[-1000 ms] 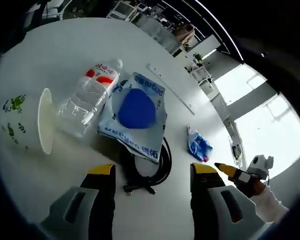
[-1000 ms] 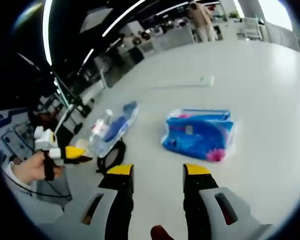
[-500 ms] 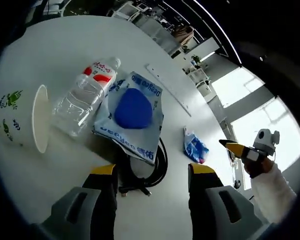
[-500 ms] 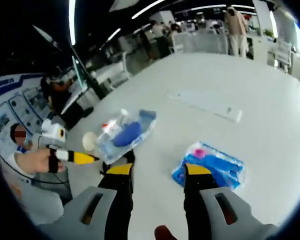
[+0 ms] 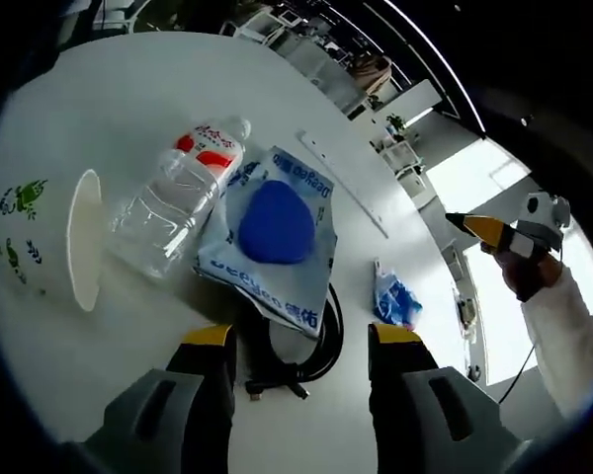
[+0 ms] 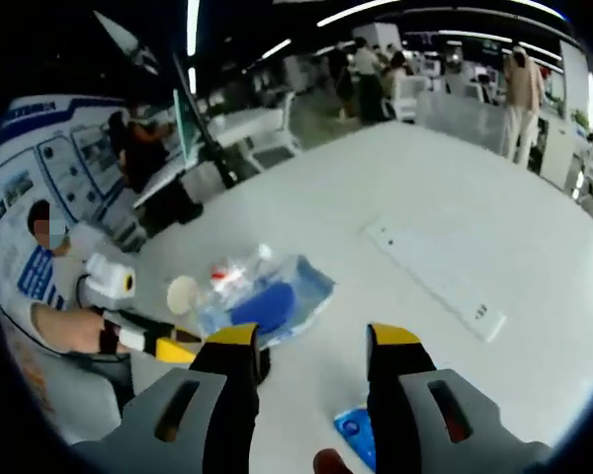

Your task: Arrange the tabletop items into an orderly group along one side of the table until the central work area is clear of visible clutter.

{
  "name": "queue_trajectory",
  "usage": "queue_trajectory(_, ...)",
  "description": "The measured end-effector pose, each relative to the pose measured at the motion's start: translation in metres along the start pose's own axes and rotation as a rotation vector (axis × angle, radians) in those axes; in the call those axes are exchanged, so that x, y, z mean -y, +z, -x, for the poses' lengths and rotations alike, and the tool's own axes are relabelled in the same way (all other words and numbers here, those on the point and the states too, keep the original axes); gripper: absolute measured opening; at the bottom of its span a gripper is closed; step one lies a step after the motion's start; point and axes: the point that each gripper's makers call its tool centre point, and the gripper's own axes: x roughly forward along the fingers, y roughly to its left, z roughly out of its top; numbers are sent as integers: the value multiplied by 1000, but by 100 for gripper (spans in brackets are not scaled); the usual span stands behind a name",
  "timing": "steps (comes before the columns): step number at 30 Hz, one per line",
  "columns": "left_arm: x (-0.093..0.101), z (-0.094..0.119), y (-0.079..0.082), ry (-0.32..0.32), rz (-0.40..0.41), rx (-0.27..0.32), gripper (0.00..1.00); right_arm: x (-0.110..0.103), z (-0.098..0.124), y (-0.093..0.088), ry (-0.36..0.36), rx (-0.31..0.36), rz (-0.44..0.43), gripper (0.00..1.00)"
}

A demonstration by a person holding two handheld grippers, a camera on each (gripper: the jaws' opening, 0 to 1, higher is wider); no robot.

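On the white table (image 5: 128, 109) a paper cup (image 5: 40, 242) with green print lies on its side. Beside it lie a clear water bottle (image 5: 173, 202) and a blue-and-white packet (image 5: 272, 232) that partly covers a coiled black cable (image 5: 306, 351). A small blue packet (image 5: 393, 301) lies further right. My left gripper (image 5: 302, 338) hovers open just before the cable, holding nothing. My right gripper (image 6: 314, 338) is open and raised above the table, with the small blue packet (image 6: 354, 434) below its jaws. The cup (image 6: 185, 293) and the large packet (image 6: 272, 301) lie beyond it.
A long white strip (image 5: 341, 183) lies flat past the packets, also visible as the white strip (image 6: 435, 281) in the right gripper view. The right gripper (image 5: 494, 229) enters from the right, held in a sleeved hand. Several people stand beyond the table's far edge (image 6: 494, 128).
The right gripper has risen and tilted up, so the small blue packet slid to the bottom of its view. The left gripper barely shifted. The things on the table stayed put.
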Motion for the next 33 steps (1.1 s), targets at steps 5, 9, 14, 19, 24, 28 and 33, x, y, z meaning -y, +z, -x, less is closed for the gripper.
queue_trajectory(5,1,-4,-1,-4,22,6,50,11,-33,-4,-4,-58,24,37)
queue_trajectory(9,-4,-7,-3,16,25,-2,46,17,-57,-2,8,-78,13,36)
queue_trajectory(14,-9,-10,0,13,69,14,40,17,-81,5,22,-77,22,36)
queue_trajectory(19,-14,-13,1,27,85,12,37,17,-112,4,46,-106,70,36)
queue_trajectory(24,-20,-16,-4,32,118,4,36,19,-143,8,61,-108,54,36)
queue_trajectory(28,-18,-18,-4,20,136,19,35,10,-158,10,102,-111,77,37)
queue_trajectory(33,-24,-22,-3,25,194,25,33,5,-173,-3,129,-168,81,33)
